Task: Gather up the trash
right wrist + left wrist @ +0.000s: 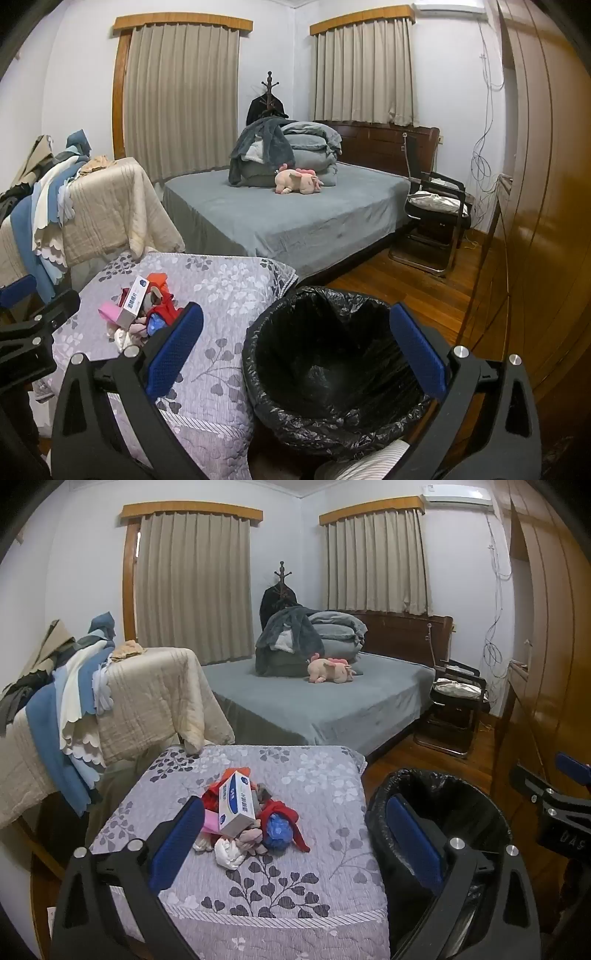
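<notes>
A heap of trash (pixel 255 821) lies on a table under a floral quilt (pixel 295 893): a white and blue carton (pixel 236 805), red scraps, a blue crumpled piece (pixel 277 830), a pink slip and white tissue (pixel 229 853). In the right wrist view the same heap (pixel 142 314) shows at the left on the floral quilt (pixel 221 295). A bin lined with a black bag (pixel 332 365) stands right of the table and shows nothing but the liner inside; the bin (pixel 454 805) also appears in the left wrist view. My left gripper (pixel 295 834) hovers open, short of the heap. My right gripper (pixel 295 354) hangs open above the bin's rim.
A grey bed (pixel 325 701) with folded bedding and a pink plush toy (pixel 330 670) fills the back. A rack draped with cloths (pixel 110 701) stands left. A folding chair (pixel 454 701) and a wooden wardrobe (pixel 546 664) are at the right over wooden floor.
</notes>
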A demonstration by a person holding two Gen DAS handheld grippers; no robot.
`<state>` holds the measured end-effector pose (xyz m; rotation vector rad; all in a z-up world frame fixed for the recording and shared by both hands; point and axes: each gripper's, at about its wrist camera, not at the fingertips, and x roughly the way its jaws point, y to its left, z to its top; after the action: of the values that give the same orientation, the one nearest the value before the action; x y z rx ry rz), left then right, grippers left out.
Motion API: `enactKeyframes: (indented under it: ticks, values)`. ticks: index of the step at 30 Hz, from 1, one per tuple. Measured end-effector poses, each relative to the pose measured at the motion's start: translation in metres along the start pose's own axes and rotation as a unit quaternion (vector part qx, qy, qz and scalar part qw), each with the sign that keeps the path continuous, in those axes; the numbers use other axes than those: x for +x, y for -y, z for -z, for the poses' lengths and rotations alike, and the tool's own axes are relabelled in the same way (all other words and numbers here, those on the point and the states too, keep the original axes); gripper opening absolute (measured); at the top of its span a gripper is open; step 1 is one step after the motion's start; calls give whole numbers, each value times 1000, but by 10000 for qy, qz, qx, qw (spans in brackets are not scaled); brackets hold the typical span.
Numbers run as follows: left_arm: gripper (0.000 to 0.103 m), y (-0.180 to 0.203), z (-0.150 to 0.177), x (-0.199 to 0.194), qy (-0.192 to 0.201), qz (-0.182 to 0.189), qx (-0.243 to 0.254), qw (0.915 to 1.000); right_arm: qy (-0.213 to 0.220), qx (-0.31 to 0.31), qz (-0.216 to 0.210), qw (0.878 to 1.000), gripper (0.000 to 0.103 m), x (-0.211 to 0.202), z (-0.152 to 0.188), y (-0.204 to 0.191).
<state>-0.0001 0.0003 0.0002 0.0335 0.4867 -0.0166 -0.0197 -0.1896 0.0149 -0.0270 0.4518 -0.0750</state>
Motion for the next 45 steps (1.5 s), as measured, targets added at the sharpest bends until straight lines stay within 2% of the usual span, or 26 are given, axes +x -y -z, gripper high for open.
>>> enactKeyframes:
  ticks: [45]
  values:
    - [97,-3,0,-1,-32,-10,-29,10000,-23,0,-9,10000,98,2,2,-1]
